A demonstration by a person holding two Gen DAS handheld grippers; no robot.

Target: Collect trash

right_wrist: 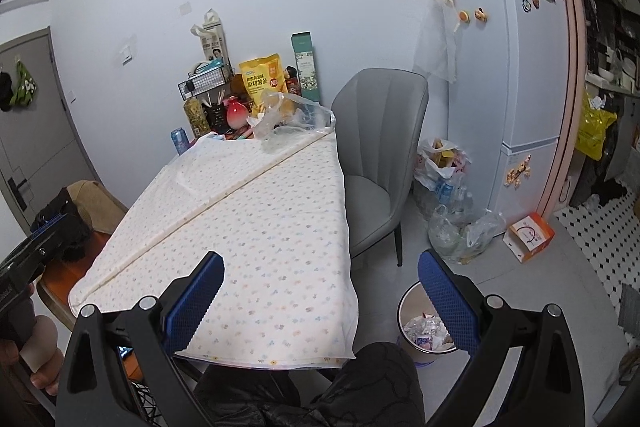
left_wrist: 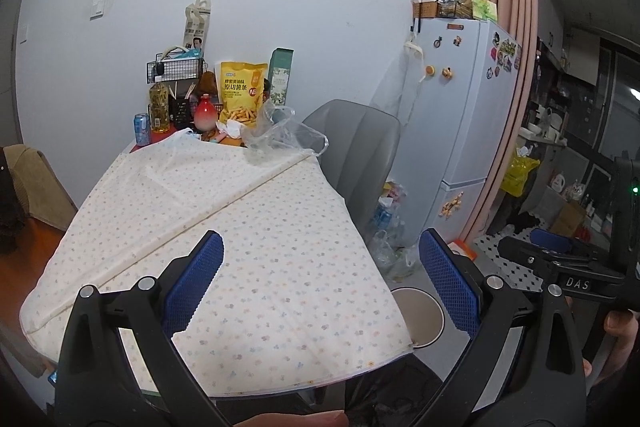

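Note:
A crumpled clear plastic bag (left_wrist: 280, 135) lies at the far end of the cloth-covered table (left_wrist: 224, 227), with crumpled paper (left_wrist: 231, 127) beside it. The bag also shows in the right wrist view (right_wrist: 292, 123). A round trash bin (right_wrist: 424, 331) with wrappers inside stands on the floor right of the table; its rim shows in the left wrist view (left_wrist: 424, 315). My left gripper (left_wrist: 320, 283) is open and empty above the table's near end. My right gripper (right_wrist: 320, 299) is open and empty near the table's near right corner, its right finger over the bin.
A yellow snack bag (left_wrist: 240, 91), oil bottle (left_wrist: 159, 107), red vase (left_wrist: 205, 115), blue can (left_wrist: 141, 129) and wire basket (left_wrist: 176, 67) crowd the far end. A grey chair (right_wrist: 376, 155) stands right of the table. Full plastic bags (right_wrist: 452, 211), an orange box (right_wrist: 528, 237) and a fridge (right_wrist: 516, 75) stand beyond.

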